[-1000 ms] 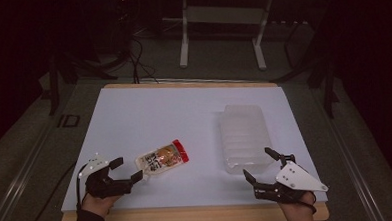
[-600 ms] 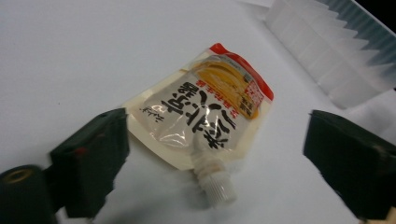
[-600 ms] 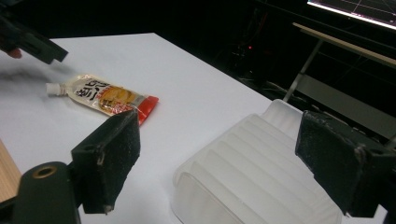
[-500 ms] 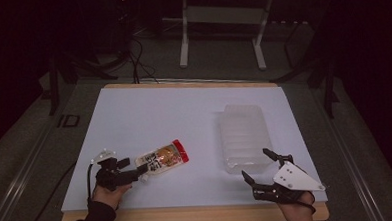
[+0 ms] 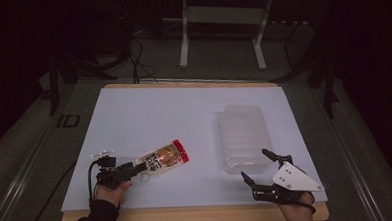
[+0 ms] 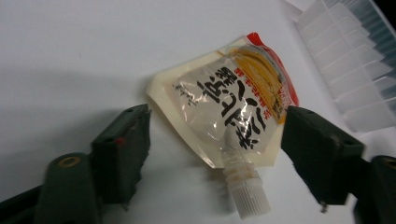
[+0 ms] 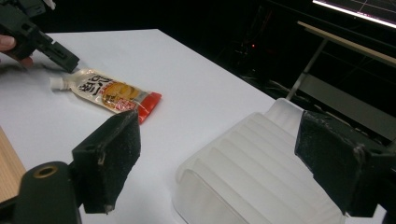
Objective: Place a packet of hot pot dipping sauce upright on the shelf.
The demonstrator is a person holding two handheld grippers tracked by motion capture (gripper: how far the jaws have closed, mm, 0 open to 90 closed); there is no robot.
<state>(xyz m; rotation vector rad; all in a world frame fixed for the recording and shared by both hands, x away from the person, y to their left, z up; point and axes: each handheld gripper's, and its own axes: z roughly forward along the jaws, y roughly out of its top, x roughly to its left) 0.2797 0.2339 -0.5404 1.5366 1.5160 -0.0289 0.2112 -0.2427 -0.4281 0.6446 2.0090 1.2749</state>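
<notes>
The room behind the surface (image 5: pixel 194 115) is dark, and beyond a pale stand at the far side little can be made out. From above, the left hand-held gripper (image 5: pixel 136 168) is small and dim near the surface's front left corner; its jaws merge with the spout end of the pouch (image 5: pixel 163 157), so their gap cannot be read there. The left gripper view settles it: the left hand-held gripper (image 6: pixel 217 140) has its jaws spread wide, one on either side of the pouch's (image 6: pixel 229 107) spout end, neither pad touching the film. The white screw cap (image 6: pixel 247 198) points toward the camera and lies on the surface between the jaws. The pouch lies flat, clear and cream with black lettering and a red strip at its far end; it sits in the front left part of the surface, well apart from the tray.

The translucent ribbed tray (image 5: pixel 243 138) rests upside-down-looking and hazy toward the surface's right edge; its inside cannot be seen. In the left gripper view only its corner (image 6: pixel 350 70) shows, cut off by the frame.

The right hand-held gripper (image 5: pixel 259 165) hovers near the front right corner, just in front of the tray. Its jaws (image 7: pixel 219 163) stand wide apart and hold nothing, framing the tray's (image 7: pixel 252 172) near end without touching it. The hand behind it is partly cut off at the bottom edge.
</notes>
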